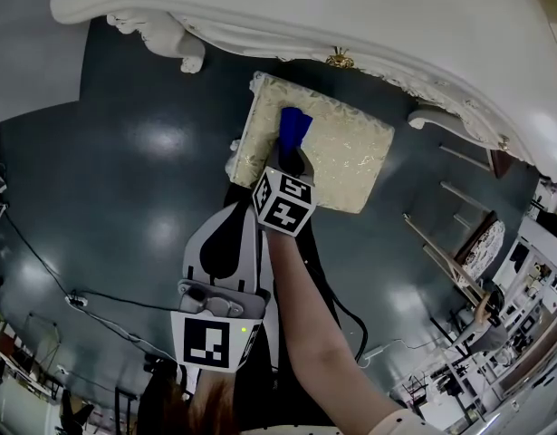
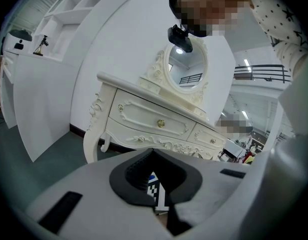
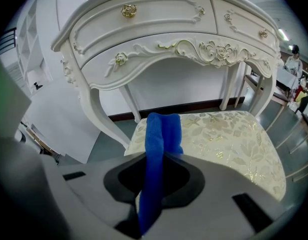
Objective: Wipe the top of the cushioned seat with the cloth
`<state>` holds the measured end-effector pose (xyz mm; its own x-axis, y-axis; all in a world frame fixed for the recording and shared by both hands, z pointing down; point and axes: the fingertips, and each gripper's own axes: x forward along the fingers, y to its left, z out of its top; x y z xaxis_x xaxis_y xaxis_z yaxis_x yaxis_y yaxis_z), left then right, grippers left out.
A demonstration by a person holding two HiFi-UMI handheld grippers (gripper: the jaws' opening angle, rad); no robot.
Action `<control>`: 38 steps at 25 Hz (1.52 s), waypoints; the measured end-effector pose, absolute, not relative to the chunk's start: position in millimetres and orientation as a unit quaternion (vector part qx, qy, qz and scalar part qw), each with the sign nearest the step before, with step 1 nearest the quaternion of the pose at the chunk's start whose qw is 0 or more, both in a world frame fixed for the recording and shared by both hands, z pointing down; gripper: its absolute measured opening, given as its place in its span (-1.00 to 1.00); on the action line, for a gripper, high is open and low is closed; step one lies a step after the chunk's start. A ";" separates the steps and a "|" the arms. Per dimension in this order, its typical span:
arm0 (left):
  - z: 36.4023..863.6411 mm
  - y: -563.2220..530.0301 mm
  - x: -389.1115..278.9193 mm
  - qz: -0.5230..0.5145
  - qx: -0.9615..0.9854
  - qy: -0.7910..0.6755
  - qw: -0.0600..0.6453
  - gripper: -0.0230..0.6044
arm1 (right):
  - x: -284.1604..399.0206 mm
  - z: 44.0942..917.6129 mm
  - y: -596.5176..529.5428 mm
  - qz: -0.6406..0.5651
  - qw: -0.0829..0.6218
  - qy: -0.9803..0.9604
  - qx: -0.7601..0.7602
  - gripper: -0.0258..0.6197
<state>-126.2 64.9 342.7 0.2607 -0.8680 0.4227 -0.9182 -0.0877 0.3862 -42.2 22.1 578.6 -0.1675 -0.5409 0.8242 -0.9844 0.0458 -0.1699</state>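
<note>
The cushioned seat (image 1: 350, 157) has a cream floral top and stands on the dark floor just in front of the white dressing table (image 1: 369, 25). My right gripper (image 1: 291, 155) is over the seat's near left part, shut on a blue cloth (image 1: 294, 128) that sticks out past the jaws. In the right gripper view the cloth (image 3: 162, 134) hangs folded between the jaws of the right gripper (image 3: 152, 186), its end over the seat (image 3: 229, 144) near the left edge. My left gripper (image 1: 235, 214) is held back near the body, shut and empty, well short of the seat.
The dressing table (image 3: 169, 29) with carved legs and gold knobs overhangs the seat's far side. An oval mirror (image 2: 186, 71) stands on the table top. Cables (image 1: 79, 302) trail on the floor at the left. Wooden frames (image 1: 459, 234) and clutter stand at the right.
</note>
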 end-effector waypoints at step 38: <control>354.4 83.6 -168.3 0.051 0.688 -0.662 0.294 -0.93 | -128.3 576.3 31.6 0.378 0.306 -0.756 0.438 -0.73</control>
<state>-168.3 83.6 354.4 0.1194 -0.8800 0.4597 -0.9400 0.0487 0.3376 -128.3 31.6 576.3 -0.4280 -0.4312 0.7943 -0.8941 0.3305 -0.3024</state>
